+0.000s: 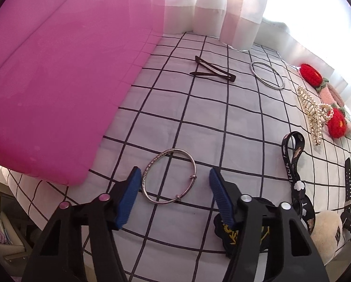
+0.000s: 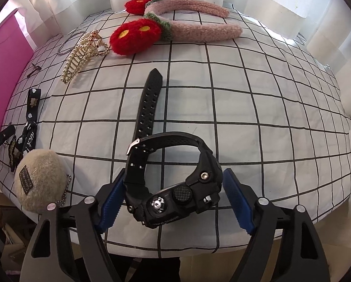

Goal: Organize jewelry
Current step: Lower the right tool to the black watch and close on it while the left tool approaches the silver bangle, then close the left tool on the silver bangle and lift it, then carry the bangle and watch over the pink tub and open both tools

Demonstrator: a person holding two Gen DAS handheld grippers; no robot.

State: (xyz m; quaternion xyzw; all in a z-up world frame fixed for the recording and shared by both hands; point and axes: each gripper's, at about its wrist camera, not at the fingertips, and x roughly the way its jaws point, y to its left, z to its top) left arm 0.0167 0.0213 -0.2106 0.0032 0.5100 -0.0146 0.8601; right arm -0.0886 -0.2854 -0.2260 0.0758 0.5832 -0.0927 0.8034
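Observation:
A silver bangle [image 1: 169, 176] lies flat on the checked cloth between the open jaws of my left gripper [image 1: 174, 178], whose blue pads stand apart on either side of it. A black digital watch [image 2: 175, 188] lies on its side on the cloth between the open jaws of my right gripper [image 2: 173, 190]; its left pad is close against the watch case and its perforated strap [image 2: 149, 103] stretches away.
A pink box [image 1: 58, 70] fills the left. On the cloth lie dark hair clips [image 1: 210, 72], a plain silver ring bangle [image 1: 267, 75], a pearl claw clip [image 2: 81, 54], a pink headband with red flowers [image 2: 187, 28], a black lanyard [image 2: 29, 122] and a beige pompom keychain [image 2: 40, 179].

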